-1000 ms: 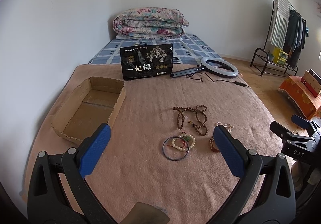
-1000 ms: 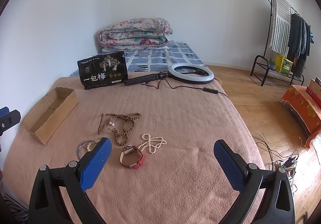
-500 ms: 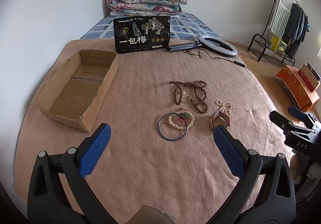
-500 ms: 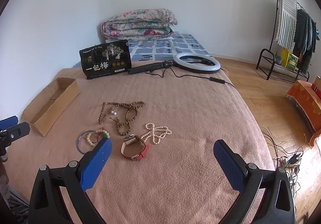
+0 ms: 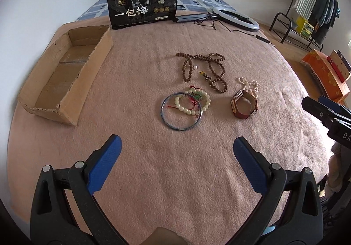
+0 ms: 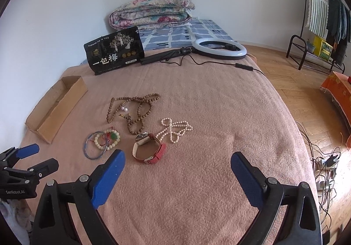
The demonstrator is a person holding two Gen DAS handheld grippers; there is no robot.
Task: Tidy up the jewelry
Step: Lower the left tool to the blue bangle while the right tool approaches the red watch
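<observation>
Left wrist view: the left gripper [image 5: 175,163] hovers above the pink blanket [image 5: 153,179], jaws wide apart and holding nothing; the metal bangle [image 5: 181,111] lies just ahead, right of the cardboard box [image 5: 72,95]. Right wrist view: the right gripper [image 6: 177,174] hovers likewise, jaws spread and holding nothing; the red-strapped watch [image 6: 149,148] lies right of the bangle [image 6: 96,146], touching the pearl necklace [image 6: 175,128].

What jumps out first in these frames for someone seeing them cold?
A cluster of jewelry sits mid-blanket: a long brown wooden bead necklace, a white bead bracelet with red cord overlapping a thin metal bangle, a red-strapped wristwatch and a white pearl strand. An open cardboard box lies to their left. Both the left gripper and right gripper hover in front, blue-padded fingers spread, holding nothing.
</observation>
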